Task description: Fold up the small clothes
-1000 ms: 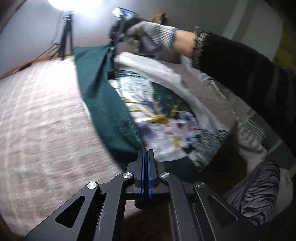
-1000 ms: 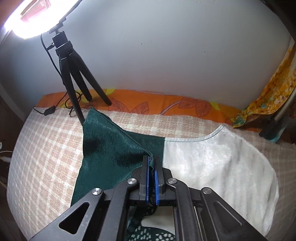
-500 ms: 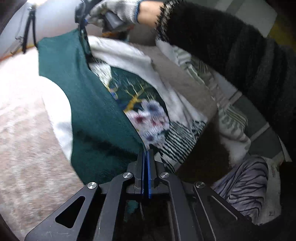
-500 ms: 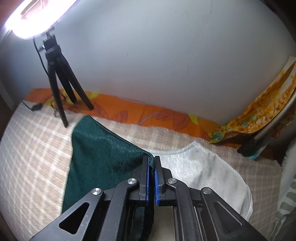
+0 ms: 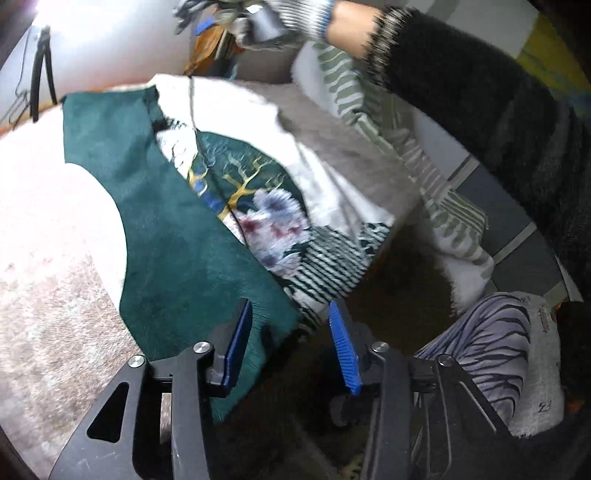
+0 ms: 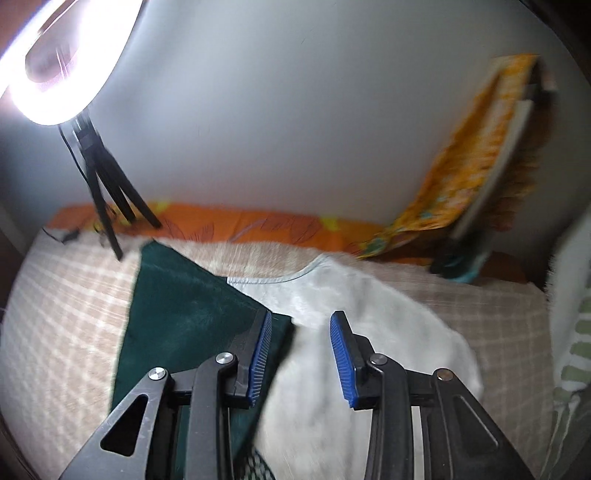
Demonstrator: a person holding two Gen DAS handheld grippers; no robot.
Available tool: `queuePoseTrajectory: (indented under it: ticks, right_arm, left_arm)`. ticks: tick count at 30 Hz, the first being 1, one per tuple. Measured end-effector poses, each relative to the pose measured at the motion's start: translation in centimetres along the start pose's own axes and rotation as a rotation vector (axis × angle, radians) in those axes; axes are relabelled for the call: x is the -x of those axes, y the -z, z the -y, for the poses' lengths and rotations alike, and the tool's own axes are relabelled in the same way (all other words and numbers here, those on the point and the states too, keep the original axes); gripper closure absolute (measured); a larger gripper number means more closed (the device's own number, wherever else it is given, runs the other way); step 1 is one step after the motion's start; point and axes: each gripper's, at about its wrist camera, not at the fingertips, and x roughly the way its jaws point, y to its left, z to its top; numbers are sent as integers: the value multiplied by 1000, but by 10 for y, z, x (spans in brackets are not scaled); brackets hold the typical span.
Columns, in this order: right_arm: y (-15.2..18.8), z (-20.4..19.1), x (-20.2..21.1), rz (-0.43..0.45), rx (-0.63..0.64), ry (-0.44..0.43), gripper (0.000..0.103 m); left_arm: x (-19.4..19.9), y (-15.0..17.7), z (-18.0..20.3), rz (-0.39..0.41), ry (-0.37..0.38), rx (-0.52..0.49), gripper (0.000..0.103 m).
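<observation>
A small garment with a dark green panel (image 5: 177,236), white fleecy lining and a flower-and-branch print (image 5: 266,206) lies folded over on the checked blanket (image 5: 48,295). My left gripper (image 5: 290,332) is open just above the garment's near corner, holding nothing. My right gripper (image 6: 301,343) is open over the garment's far edge, where the green panel (image 6: 184,317) meets the white lining (image 6: 362,317). The gloved hand with the right gripper (image 5: 266,22) shows lifted at the top of the left wrist view.
A ring light (image 6: 62,55) on a black tripod (image 6: 107,206) stands at the back left. An orange sheet (image 6: 258,225) edges the wall. Striped clothes (image 5: 491,354) and a green-patterned cloth (image 5: 413,147) are piled at the right.
Both grippers have opened and let go of the garment's green flap, which now lies folded over on the blanket. The right hand has lifted up and away.
</observation>
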Motion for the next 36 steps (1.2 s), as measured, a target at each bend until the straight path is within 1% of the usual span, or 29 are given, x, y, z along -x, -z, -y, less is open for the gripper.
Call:
queuePoseTrajectory:
  ticks: [3,5,6,8,10,11,12,13,14,15,16,18,21,24,25,30,31,33,34,35,36]
  right_arm:
    - [10,16,54,39,-45,-53,68]
    - [34,26,95,55,-67,-105,68]
    - [46,28,107,53,-70,-110,68]
    - [78,29,131,35,-79,-143,65]
    - [124,27,151,8,-90,-201,65]
    - [145,23,156,-6,-85,-219,65]
    - [173,18,162,-19,-78,-230,65]
    - [194,14,164,-31,-78,-237,65]
    - [215,11,163,-52,-83,-251,65]
    - [243,7,159,-82,-98,-280,65]
    - [260,2,156,-105,-112,-298,65]
    - [297,-7,144,-158,-143,-346,66]
    - [338,-23,126,-222,-174,-408,66]
    - [359,-34,112,-265,-202,-476,67]
    - [362,-37,110,-269,-205,-487,67]
    - [371,-49,101,-292,-222,-560,69]
    - [372,-52,100,-297,-223,-576,72]
    - [373,-57,96,-305,-224,-599,84]
    - [372,-59,96,-301,-225,-605,95]
    - [371,-61,99,-285,-229,-617,100]
    - [368,-62,105,-264,-228,-629,101]
  left_arm:
    - [22,3,4,39,27,-7,53]
    - [37,5,2,66,51,9,47]
    - [46,6,-1,88,54,14,47]
    - [62,8,-10,135,17,20,47]
    - [74,9,-28,171,-44,55,47]
    - [78,10,-40,182,-67,94,47]
    - [79,9,-48,186,-79,120,47]
    - [80,9,-55,185,-96,137,47]
    - [79,9,-60,181,-119,147,47]
    - [77,7,-64,173,-142,148,47]
    - [75,6,-65,166,-160,144,47]
    - [70,5,-67,158,-170,141,47]
    - [60,4,-66,128,-162,138,47]
    - [46,5,-64,84,-160,120,47]
    - [43,7,-64,72,-163,115,47]
    - [21,14,-66,1,-161,117,47]
    - [18,15,-67,-8,-166,113,47]
    - [13,17,-66,-25,-189,95,48]
    - [10,18,-66,-32,-201,88,48]
    - [8,20,-67,-37,-208,87,48]
    - [7,22,-68,-45,-214,89,49]
